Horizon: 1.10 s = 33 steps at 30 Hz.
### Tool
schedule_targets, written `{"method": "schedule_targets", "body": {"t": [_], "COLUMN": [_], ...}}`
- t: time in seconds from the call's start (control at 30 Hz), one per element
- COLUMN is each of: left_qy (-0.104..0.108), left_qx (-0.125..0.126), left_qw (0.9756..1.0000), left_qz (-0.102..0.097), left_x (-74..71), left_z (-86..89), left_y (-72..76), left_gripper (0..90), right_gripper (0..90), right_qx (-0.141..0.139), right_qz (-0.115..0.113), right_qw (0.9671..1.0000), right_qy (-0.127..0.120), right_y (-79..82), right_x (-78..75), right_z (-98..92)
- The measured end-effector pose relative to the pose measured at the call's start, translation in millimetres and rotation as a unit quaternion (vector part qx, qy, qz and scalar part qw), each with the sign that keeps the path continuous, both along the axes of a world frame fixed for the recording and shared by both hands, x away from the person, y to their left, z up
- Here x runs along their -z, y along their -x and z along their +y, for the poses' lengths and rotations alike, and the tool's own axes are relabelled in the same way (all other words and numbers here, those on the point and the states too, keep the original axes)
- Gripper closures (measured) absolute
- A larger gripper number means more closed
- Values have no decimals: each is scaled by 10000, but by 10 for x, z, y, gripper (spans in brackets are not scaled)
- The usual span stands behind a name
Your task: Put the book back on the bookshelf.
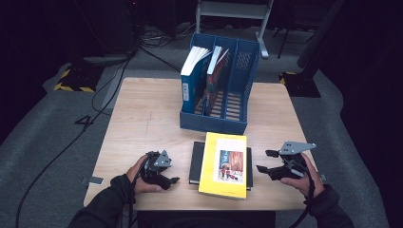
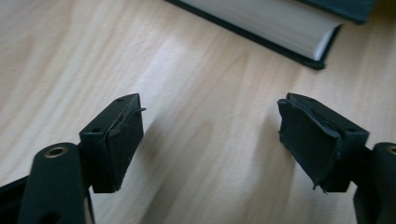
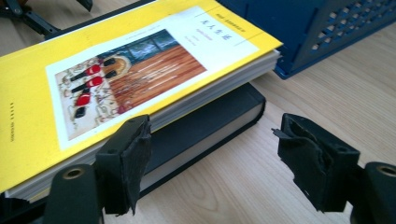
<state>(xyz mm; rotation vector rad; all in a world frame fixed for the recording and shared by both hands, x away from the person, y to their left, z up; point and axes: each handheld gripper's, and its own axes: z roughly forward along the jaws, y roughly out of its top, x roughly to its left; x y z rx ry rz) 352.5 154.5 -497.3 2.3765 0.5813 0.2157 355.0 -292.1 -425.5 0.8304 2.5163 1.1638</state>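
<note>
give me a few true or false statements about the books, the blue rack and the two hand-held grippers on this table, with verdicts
1. The yellow book lies on top of a black book. True.
2. The blue file rack holds no books. False: two books stand upright in its left and middle compartments; the right one looks empty.
3. The left hand-held gripper is shut on the black book. False: its jaws stand open over bare table, the black book lying apart from them.
4. The right hand-held gripper is open, holding nothing. True.
5. The stacked books lie between the two hand-held grippers. True.
6. The yellow book stands upright against the rack. False: it lies flat in front of the rack.
</note>
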Motion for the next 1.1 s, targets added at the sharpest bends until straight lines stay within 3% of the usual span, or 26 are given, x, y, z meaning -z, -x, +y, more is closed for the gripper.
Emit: {"method": "schedule_targets", "body": {"t": [0.1,0.3,0.6,0.87,1.0,1.03,1.1], "left_qy": [110,286,280,212,-157,-147,73], "left_qx": [85,139,173,230,-11,-42,-32], "left_qw": [9999,9995,9995,9995,9999,9999,9999], "left_qz": [13,-21,-21,-5,-45,-80,-73], "left_x": [28,70,70,57,-24,-40,-84], "left_z": [-28,-40,-83,-86,-52,-33,-1], "left_y": [22,36,74,72,50,43,40], "left_gripper": [197,147,143,143,158,187,208], "right_gripper": [266,277,281,280,239,230,223], "right_qx": [-137,-502,-892,-781,-607,-552,-577], "right_qz": [9,109,294,453,682,800,1005], "right_qw": [9999,9981,9946,9953,9942,9936,9917], "right_qy": [43,351,434,348,568,573,557], "right_y": [37,146,249,204,115,88,39], "right_x": [-9,61,133,97,133,137,147], "right_z": [39,156,276,394,455,462,476]}}
